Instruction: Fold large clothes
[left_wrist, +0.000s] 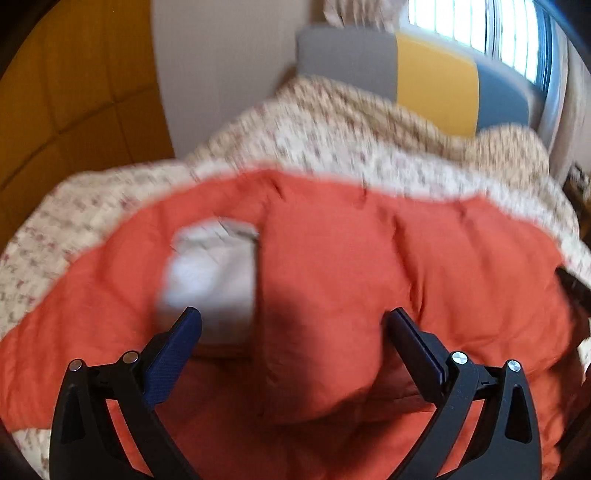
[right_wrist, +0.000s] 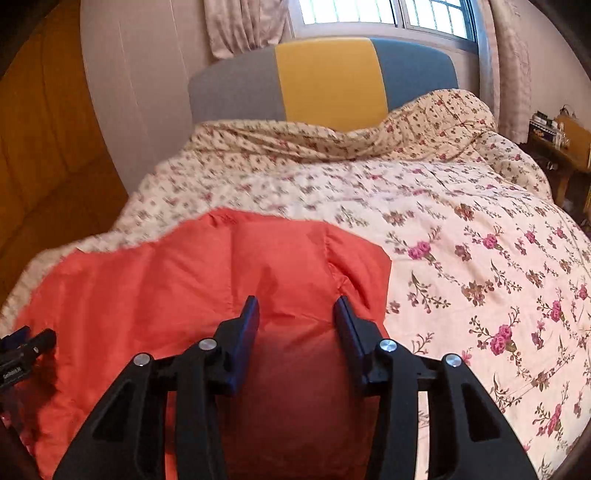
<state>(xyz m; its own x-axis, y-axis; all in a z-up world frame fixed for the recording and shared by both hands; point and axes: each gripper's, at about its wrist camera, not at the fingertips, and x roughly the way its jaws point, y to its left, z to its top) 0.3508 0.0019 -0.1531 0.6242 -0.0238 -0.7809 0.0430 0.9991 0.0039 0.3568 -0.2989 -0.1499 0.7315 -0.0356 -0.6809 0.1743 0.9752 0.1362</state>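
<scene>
A large orange-red padded garment lies spread on the floral bedspread, blurred in the left wrist view. A pale grey-white patch shows on it left of a lengthwise fold. My left gripper hovers over the garment, open wide, with nothing between its fingers. In the right wrist view the garment fills the lower left, its right edge meeting the bedspread. My right gripper is open above the garment's right part, jaws partly apart and pressing on nothing. Part of the left gripper shows at the left edge.
A grey, yellow and blue headboard stands at the far end of the bed under a bright window with curtains. A wooden wardrobe lines the left side. A wooden bedside table with small items is at the right.
</scene>
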